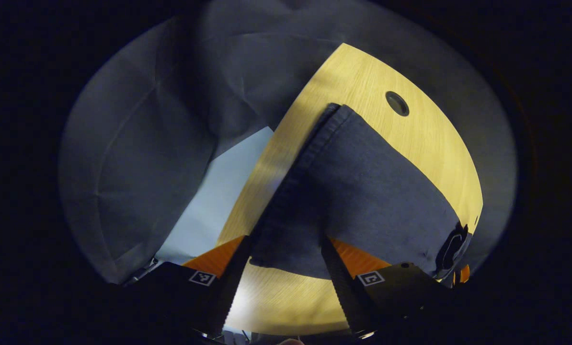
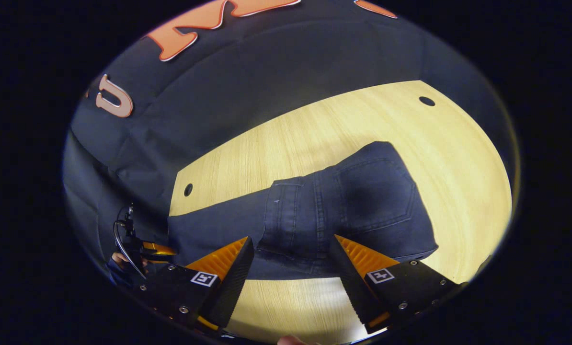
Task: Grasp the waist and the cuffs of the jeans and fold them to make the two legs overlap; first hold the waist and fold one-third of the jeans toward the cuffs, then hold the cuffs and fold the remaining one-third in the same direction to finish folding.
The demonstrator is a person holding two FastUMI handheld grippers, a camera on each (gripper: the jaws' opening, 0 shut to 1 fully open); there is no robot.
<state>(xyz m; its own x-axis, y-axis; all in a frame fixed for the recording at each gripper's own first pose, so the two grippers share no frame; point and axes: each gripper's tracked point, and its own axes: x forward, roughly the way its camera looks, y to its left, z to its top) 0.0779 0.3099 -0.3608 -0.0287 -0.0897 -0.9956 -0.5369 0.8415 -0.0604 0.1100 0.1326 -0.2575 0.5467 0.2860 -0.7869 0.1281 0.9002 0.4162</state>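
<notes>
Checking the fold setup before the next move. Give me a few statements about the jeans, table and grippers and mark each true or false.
1. The jeans lie on a wooden table. True.
2. The right gripper is clamped on the jeans. False: its jaws stand open.
3. A back pocket faces up. True.
4. The left gripper is shut tight. False: its jaws stand apart with denim between them.
5. The table has round holes. True.

Nothing readable here really, just small square black-and-white coded marker tags [image 2: 380, 275] on the gripper bodies, no words or numbers on them.
</notes>
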